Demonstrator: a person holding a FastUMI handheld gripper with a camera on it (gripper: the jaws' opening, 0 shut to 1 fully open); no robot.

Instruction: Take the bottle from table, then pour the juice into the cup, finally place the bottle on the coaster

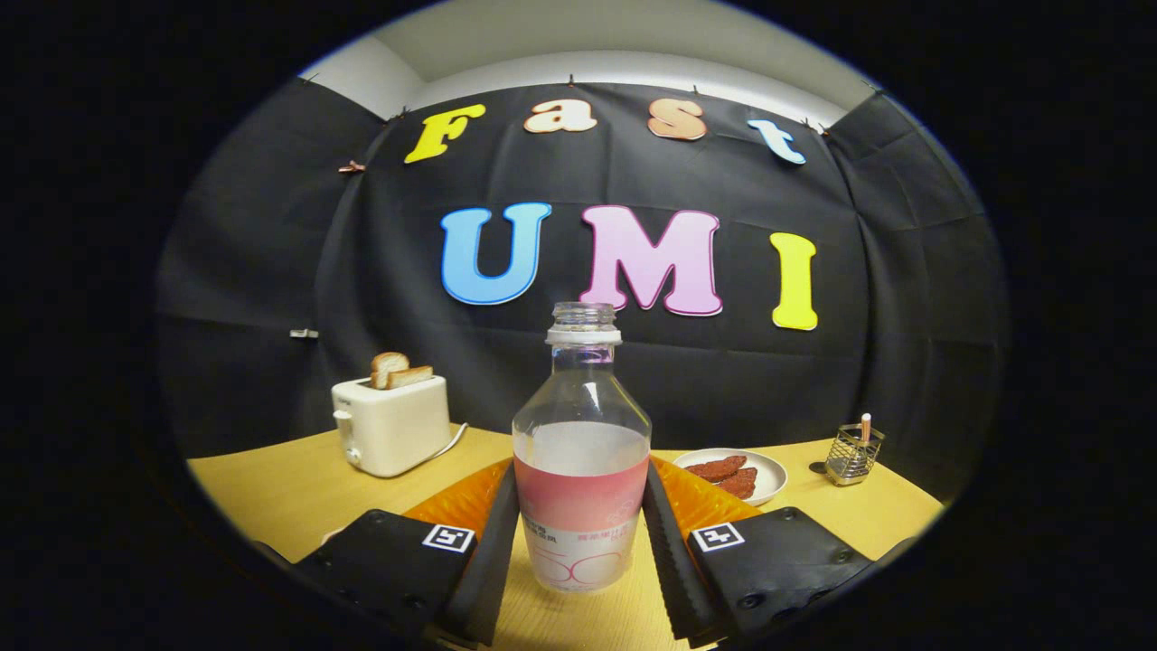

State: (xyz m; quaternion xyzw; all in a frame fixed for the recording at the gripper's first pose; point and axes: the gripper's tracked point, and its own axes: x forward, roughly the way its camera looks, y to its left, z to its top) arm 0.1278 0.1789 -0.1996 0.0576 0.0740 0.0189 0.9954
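Gripper view, ordered by size. Table (298, 493): a yellow-topped surface that carries every item listed below. Bottle (581, 452): clear, uncapped, upright on the table, with a pink label band round its lower body and pale liquid up to about shoulder level. It stands directly between the two fingers. Gripper (578, 542): the inner faces of both fingers lie against the sides of the bottle at label height, so the gripper reads as clamped on the bottle. Toaster (390, 425): white, well beyond the left finger, with two bread slices standing in its slots. Plate (764, 479): white, beyond the right finger, carrying dark reddish pieces of food. Wire holder (852, 455): small, further right, near the table edge.

Step in hand: the take. The base appears to sit on the table, so the lift is not yet done. Next move, by judgement: raise the bottle vertically and keep it level, since the open neck will spill if tilted early.
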